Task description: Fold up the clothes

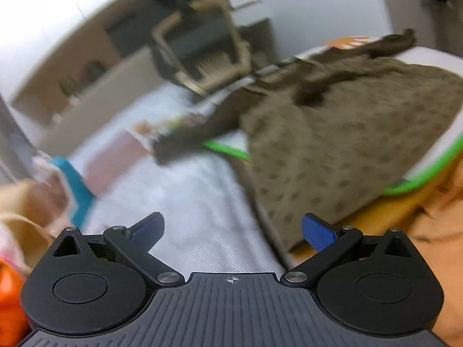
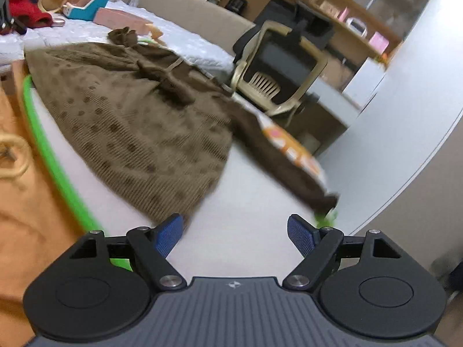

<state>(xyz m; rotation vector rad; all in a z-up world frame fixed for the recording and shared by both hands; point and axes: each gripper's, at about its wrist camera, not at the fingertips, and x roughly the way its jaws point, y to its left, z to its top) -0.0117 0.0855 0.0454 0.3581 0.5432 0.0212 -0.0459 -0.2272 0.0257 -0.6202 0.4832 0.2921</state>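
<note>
We see the brown dotted dress spread out nearly flat on the white, green-edged board, its skirt fanned wide and one dark sleeve stretched toward the board's edge, so no fold shows in it and the folding looks to us all left to do. Our left gripper hangs over the pale bedsheet just beside the skirt hem, and our right gripper over the bare board near the hem. Both stand wide apart and hold nothing.
</note>
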